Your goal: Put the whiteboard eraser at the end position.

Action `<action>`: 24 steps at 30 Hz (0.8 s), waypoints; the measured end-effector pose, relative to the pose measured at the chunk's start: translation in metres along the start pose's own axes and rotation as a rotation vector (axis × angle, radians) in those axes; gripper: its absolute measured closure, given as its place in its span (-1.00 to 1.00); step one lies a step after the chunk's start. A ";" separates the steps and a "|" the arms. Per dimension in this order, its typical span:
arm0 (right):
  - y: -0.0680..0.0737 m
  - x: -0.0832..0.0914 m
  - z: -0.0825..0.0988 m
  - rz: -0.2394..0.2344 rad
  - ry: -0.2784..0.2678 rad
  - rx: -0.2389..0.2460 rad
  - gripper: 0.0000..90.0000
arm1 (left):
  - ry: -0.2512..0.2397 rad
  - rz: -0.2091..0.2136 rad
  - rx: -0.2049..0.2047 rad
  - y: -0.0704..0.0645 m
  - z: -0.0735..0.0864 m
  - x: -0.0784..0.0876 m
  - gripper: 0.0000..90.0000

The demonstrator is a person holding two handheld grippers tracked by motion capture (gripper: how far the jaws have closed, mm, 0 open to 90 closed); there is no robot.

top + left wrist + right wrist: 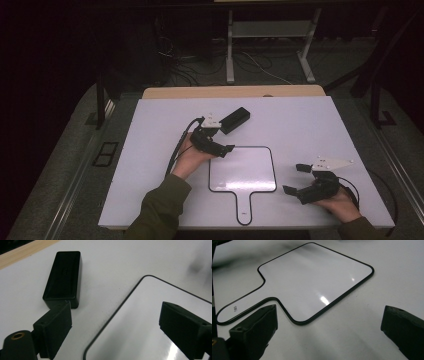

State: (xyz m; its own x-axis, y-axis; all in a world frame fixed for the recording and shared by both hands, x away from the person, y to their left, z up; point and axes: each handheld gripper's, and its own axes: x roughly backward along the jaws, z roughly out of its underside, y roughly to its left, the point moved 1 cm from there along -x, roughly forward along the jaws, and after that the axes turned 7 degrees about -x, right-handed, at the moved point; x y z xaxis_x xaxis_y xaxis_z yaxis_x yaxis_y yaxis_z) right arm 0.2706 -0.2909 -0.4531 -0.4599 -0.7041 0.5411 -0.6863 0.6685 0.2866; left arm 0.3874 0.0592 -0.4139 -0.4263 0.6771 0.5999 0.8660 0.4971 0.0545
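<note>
We are working at a white table (pixel 150 150) with two hand-held grippers, and very little of the job looks done so far. We are holding the left gripper (pixel 220 137) near the far left corner of a small paddle-shaped whiteboard (pixel 242 170), which is lying flat in the middle of the table with its handle pointing back toward us. In the left gripper view the jaws are standing wide apart with nothing between them, one hanging over the board's glossy face (pixel 150 322) and the other just short of a black rectangular block (pixel 63 277), probably an eraser. That block (pixel 235 120) is resting on the table just beyond the board's far left corner, apart from its black rim; whether the nearer jaw is touching it we cannot tell.

We are keeping the right gripper (pixel 295 179) low at the near right side, beside the board but clear of it. In the right gripper view its jaws are also spread wide and empty, with the whiteboard (pixel 312 282) lying ahead of them, its surface clean and shiny, no marks showing except a tiny print on the handle.

Our reading is that we are approaching the block with the left gripper: the grasp is not yet made, and lifting it and whatever follows on the board are all left.
</note>
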 end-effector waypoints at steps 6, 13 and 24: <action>0.000 0.000 0.001 -0.003 0.003 -0.002 -1.00 | -0.014 -0.007 -0.006 -0.011 0.012 0.018 -0.88; 0.001 0.000 0.001 -0.005 0.000 -0.003 -1.00 | -0.050 -0.026 -0.009 -0.024 0.025 0.040 -0.98; 0.001 -0.001 0.001 -0.005 0.002 -0.002 -1.00 | -0.096 -0.058 0.004 -0.039 0.057 0.072 -1.00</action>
State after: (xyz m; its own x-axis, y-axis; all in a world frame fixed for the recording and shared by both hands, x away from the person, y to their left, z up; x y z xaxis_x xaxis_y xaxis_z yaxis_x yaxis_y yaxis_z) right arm 0.2697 -0.2899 -0.4537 -0.4555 -0.7065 0.5416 -0.6870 0.6659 0.2910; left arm 0.3085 0.1196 -0.4184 -0.4991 0.6957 0.5166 0.8380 0.5392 0.0835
